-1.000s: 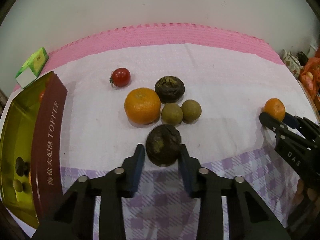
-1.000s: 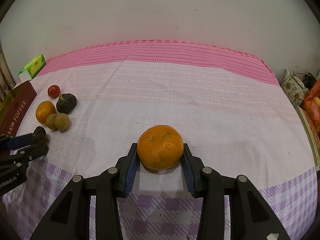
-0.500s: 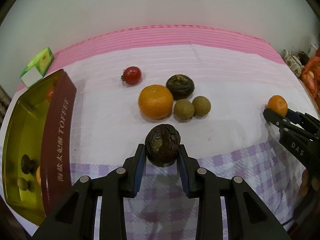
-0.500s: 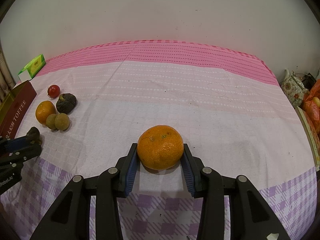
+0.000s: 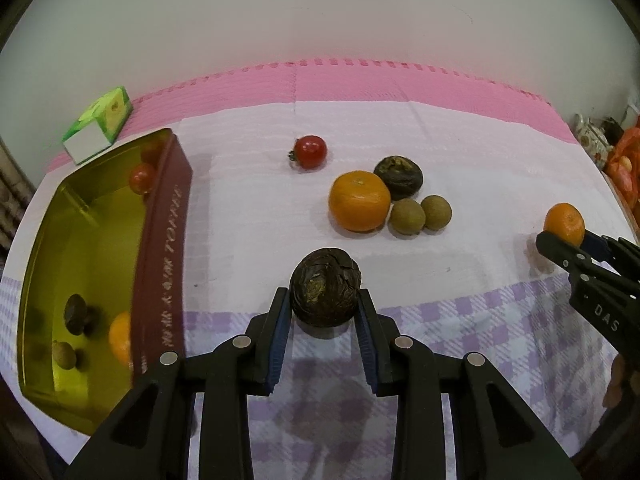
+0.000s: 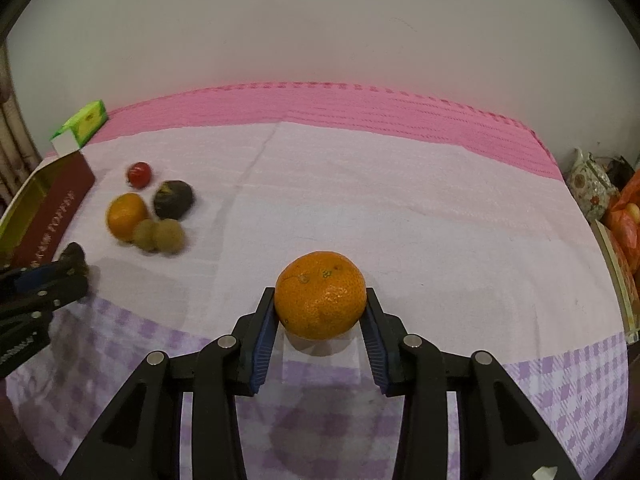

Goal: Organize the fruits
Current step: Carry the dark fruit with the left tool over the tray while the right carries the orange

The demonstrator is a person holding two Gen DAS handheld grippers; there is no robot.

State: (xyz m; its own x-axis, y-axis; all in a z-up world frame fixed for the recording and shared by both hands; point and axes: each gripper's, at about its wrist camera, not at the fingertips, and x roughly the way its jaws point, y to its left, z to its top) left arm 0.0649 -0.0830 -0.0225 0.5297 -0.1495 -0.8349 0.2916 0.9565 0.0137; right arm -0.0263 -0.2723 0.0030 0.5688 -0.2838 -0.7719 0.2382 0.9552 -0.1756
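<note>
Left gripper (image 5: 323, 312) found clamped on dark wrinkled fruit (image 5: 325, 293), held clear of the tablecloth (image 5: 248, 216) beside the toffee tin (image 5: 160, 264). Right gripper (image 6: 320, 320) found clamped on mandarin (image 6: 320, 294). Noted loose on cloth: second mandarin (image 5: 359, 201), cherry tomato (image 5: 310, 151), two brown fruits (image 5: 407, 216).

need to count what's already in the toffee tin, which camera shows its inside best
The left wrist view. It looks down into the open gold tin, showing a small red fruit at the far end and a dark fruit, a brownish one and an orange near the front. The right wrist view catches only its maroon side and a sliver of rim at the left edge.
</note>
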